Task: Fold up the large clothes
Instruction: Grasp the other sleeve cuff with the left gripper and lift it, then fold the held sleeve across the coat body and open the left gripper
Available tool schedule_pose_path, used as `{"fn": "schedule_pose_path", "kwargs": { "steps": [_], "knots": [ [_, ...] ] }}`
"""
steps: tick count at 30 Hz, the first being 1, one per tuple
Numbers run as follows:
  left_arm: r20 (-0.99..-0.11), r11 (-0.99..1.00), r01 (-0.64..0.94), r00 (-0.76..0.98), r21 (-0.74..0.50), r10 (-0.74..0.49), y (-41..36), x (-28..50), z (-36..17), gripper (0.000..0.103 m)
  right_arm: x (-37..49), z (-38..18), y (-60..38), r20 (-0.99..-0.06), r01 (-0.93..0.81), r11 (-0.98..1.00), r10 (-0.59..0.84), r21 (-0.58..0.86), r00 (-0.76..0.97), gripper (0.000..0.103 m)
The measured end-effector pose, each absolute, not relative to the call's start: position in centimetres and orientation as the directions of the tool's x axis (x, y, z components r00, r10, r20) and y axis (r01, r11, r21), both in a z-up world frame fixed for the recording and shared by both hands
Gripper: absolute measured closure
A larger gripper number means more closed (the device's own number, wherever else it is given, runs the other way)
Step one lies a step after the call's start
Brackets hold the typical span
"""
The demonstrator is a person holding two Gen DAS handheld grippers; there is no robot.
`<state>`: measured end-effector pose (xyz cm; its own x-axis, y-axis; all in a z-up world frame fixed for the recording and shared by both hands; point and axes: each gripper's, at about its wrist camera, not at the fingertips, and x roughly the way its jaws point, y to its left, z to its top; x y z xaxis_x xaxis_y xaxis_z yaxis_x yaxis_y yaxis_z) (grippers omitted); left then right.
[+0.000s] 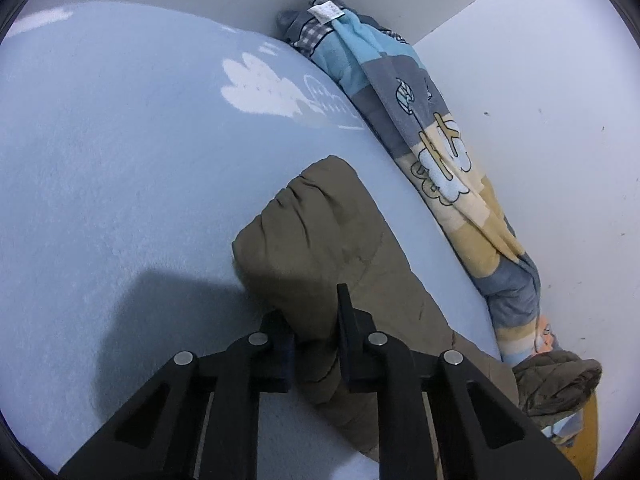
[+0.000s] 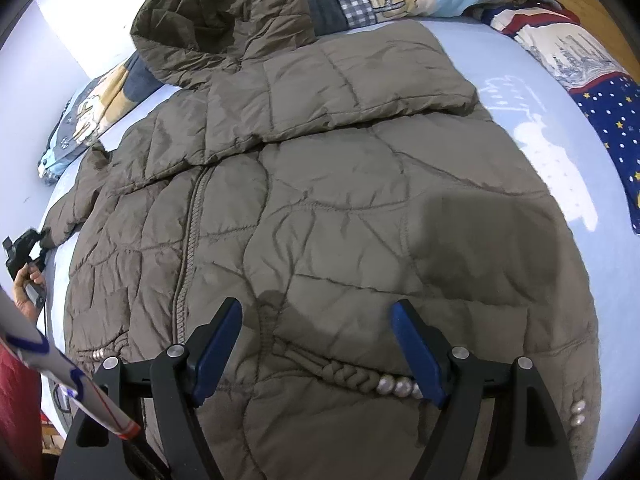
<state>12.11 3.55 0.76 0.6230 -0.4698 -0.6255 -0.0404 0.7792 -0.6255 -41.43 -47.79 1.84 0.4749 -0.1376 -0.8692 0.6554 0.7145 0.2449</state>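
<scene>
An olive-brown quilted hooded jacket (image 2: 320, 200) lies spread on a light blue bed sheet (image 2: 560, 152), one sleeve (image 2: 360, 92) folded across the chest and the hood (image 2: 216, 16) at the far end. In the left wrist view my left gripper (image 1: 312, 312) is shut on the cuff end of the other sleeve (image 1: 320, 232), low over the sheet (image 1: 100, 160). It also shows far left in the right wrist view (image 2: 24, 248). My right gripper (image 2: 318, 312) is open and empty, hovering above the jacket's lower front near a braided cord with pearl beads (image 2: 384, 384).
A rolled patterned blanket (image 1: 440, 140) lies along the white wall (image 1: 540, 100) beside the bed. The jacket hood (image 1: 556, 380) rests on it. A navy starred quilt (image 2: 600, 120) lies at the right. Red fabric and a white pole (image 2: 60, 376) stand at the lower left.
</scene>
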Motion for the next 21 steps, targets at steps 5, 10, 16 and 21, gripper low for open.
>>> {"fn": "schedule_pose_path", "kwargs": {
  "steps": [5, 10, 16, 21],
  "knots": [
    [-0.614, 0.809, 0.011, 0.645, -0.588, -0.455, 2.6, 10.9, 4.0, 0.089, -41.8, 2.3, -48.1, -0.862, 0.668, 0.7, -0.15, 0.254, 0.485, 0.021],
    [-0.578, 0.841, 0.135, 0.669, -0.524, -0.468, -0.7, 8.4, 9.7, 0.089, -42.3, 3.8, -48.4, -0.838, 0.678, 0.687, -0.187, 0.261, 0.512, 0.021],
    [-0.523, 0.836, 0.344, 0.66, -0.427, -0.539, -7.6, 2.4, 17.3, 0.089, -43.4, 6.2, -49.6, -0.798, 0.701, 0.664, -0.262, 0.259, 0.543, 0.021],
    [-0.495, 0.789, 0.499, 0.615, -0.358, -0.613, -14.8, -3.8, 21.9, 0.089, -44.6, 7.1, -51.0, -0.781, 0.723, 0.625, -0.277, 0.296, 0.56, 0.021]
  ]
}}
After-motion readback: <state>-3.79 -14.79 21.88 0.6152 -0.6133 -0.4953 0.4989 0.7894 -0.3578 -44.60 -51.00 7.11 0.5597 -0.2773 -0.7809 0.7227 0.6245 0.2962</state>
